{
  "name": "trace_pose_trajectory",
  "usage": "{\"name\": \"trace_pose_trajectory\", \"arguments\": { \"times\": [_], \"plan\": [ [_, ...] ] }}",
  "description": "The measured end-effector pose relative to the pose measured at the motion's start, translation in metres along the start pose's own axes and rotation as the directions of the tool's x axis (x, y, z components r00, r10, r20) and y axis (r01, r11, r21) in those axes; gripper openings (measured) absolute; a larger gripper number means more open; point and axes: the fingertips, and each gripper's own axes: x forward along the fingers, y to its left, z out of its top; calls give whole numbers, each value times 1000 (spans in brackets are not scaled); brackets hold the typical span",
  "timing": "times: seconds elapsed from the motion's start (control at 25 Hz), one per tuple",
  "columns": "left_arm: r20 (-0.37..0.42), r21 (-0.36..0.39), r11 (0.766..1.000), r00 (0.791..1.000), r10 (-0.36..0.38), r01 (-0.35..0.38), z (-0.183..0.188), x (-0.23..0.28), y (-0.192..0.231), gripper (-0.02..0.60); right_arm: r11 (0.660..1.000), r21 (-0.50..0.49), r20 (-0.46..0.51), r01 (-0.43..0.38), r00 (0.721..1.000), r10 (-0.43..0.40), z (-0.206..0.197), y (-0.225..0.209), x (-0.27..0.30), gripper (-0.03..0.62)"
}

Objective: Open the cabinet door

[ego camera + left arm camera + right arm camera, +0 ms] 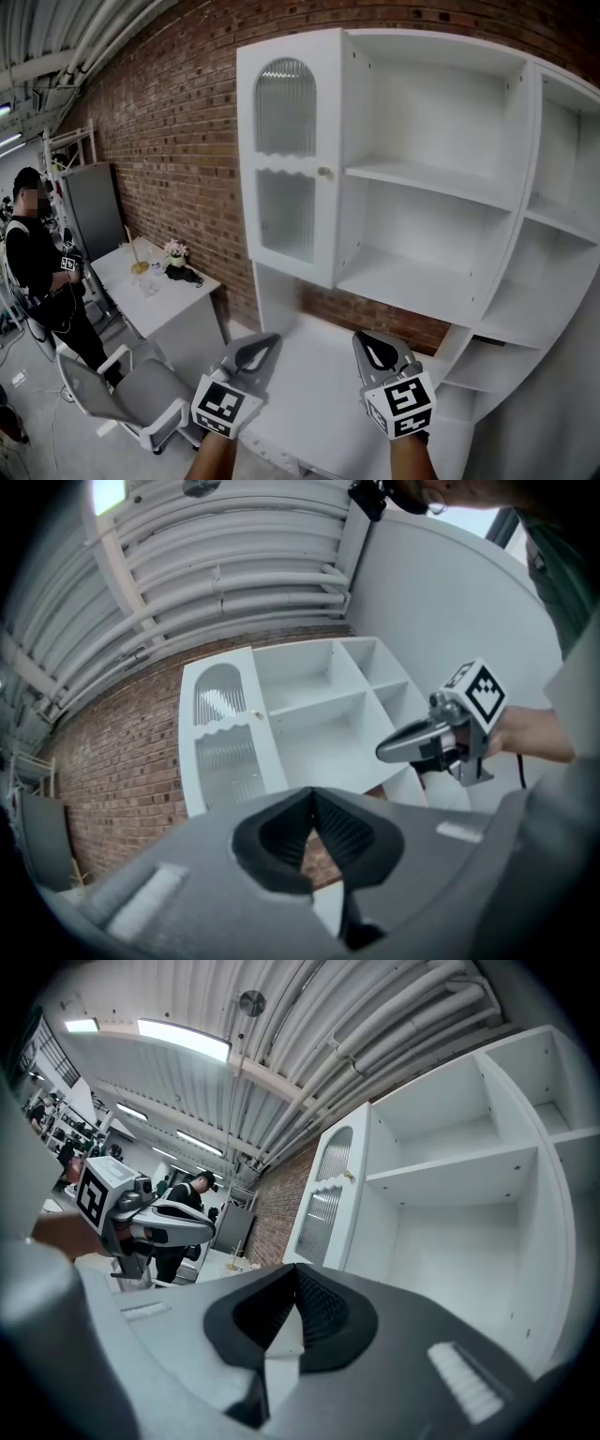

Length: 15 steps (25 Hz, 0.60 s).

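Note:
The white cabinet (441, 178) stands against the brick wall. Its door (286, 159), with an arched ribbed-glass pane above a second ribbed pane, is swung out to the left, so the shelves show. A small round knob (324, 172) sits on the door's right edge. My left gripper (267, 339) and right gripper (366, 339) hover side by side low over the counter, well below the door and apart from it. Both are shut with nothing between the jaws. The door (225, 733) shows ahead in the left gripper view, and as the door (328, 1194) in the right gripper view.
A white counter (309, 375) runs under the cabinet. At left stand a white table (159, 286) with flowers, a grey chair (141, 394), a grey locker (94, 206) and a person in black (37, 272). More open shelves (562, 216) continue at the right.

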Motion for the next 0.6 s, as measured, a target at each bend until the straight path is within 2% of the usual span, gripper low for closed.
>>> {"name": "trace_pose_trajectory", "arguments": {
  "times": [0.6],
  "plan": [
    [52,-30,995,995,-91,92,-12,27,35,2,994,-15,-39,104,994,-105,3,-8,27,3]
  ]
}}
